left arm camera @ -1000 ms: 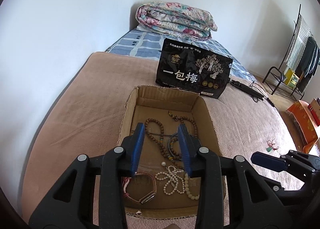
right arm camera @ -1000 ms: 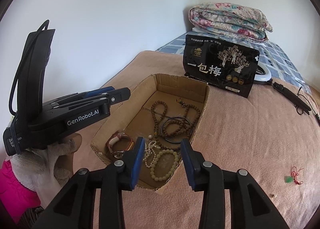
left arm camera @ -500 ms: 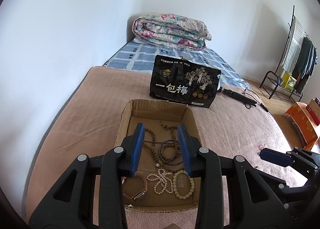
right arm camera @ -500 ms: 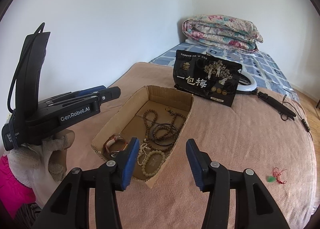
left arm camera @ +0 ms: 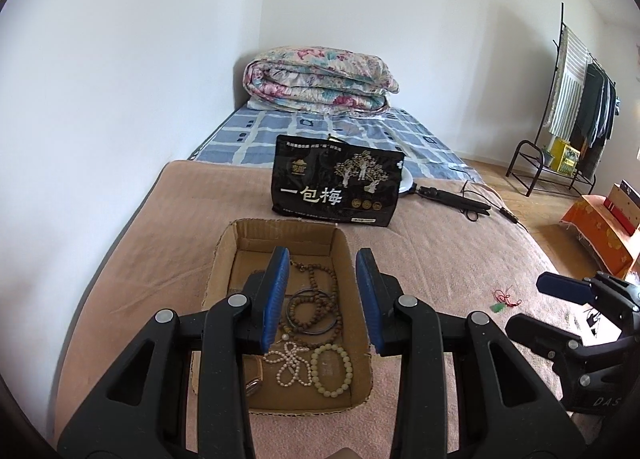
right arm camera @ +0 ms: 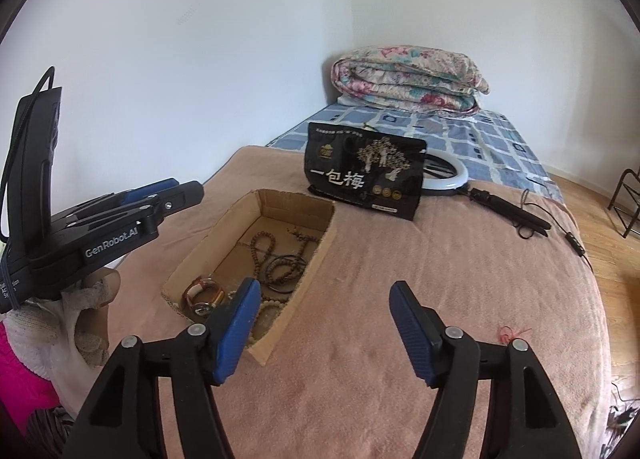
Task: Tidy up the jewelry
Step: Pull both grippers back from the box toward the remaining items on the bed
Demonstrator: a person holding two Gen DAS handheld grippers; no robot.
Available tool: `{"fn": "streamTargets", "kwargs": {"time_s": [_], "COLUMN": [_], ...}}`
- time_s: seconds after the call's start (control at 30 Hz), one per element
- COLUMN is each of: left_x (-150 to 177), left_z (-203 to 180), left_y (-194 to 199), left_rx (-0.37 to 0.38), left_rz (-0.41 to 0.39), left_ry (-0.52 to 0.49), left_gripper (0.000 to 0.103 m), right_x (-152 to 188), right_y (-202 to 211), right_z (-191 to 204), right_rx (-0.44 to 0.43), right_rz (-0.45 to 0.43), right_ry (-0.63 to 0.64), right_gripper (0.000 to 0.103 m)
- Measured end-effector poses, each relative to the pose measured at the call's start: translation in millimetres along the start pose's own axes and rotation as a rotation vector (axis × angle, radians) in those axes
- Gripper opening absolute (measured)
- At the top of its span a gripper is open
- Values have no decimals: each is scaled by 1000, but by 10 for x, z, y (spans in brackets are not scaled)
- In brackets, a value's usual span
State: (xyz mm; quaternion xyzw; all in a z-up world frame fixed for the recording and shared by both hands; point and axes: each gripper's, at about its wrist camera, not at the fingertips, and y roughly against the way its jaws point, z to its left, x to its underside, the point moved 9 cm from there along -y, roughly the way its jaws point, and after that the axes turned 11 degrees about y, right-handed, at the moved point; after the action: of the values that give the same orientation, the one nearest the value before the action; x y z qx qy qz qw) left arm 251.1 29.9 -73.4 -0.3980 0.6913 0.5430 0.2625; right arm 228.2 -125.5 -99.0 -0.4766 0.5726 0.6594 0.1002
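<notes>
Left gripper [left arm camera: 322, 299] released, empty, above cardboard box [left arm camera: 280, 229]; pearl bracelet [left arm camera: 291, 363] and bead strands [left arm camera: 314, 305] lie inside box, between and below its jaws. Right gripper [right arm camera: 325, 333] spread wide, empty, right of box. Red cord charm [right arm camera: 509, 334] right of box, outside jaws. Black snack bag [left arm camera: 338, 191] behind box.

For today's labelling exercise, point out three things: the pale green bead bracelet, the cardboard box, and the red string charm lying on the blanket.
pale green bead bracelet [left arm camera: 332, 369], left wrist view, on its right-hand beads.
cardboard box [left arm camera: 284, 235], left wrist view, on its far wall.
red string charm [left arm camera: 505, 297], left wrist view, on the red cord beside the green bead.
</notes>
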Motion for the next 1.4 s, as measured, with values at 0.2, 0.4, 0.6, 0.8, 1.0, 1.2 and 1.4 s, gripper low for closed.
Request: {"fn": "streamTargets", "kwargs": {"time_s": [0.2,0.4,0.6,0.8,1.0,1.2,1.4], "left_x": [62,112,166,261,342,429,548], "left_z": [-220,-500,-735,-970,-1167,-1312,-1361], "left_y": [53,131,184,181,167,96,-48], "left_rx": [16,49,77,100,121,132,142], "left_rz": [-5,-20,-33,-26,-18,-3,37], "left_ry": [-33,-72,-92,-118,-135,-155,-148], "left_gripper": [41,50,61,63,64,64,63], "right_x": [79,171,267,368,459,520,608], "right_y": [145,272,388,508,579,604,553], "right_z": [-264,-554,-833,-1090,-1295,-1418,-1605], "right_rx": [55,124,190,247,297,330,338], "right_rz": [-6,-8,-7,-14,-15,-6,18], "right_ry": [-23,-46,-77,-123,-149,-131,-141], "right_gripper": [83,92,100,103,103,103,103]}}
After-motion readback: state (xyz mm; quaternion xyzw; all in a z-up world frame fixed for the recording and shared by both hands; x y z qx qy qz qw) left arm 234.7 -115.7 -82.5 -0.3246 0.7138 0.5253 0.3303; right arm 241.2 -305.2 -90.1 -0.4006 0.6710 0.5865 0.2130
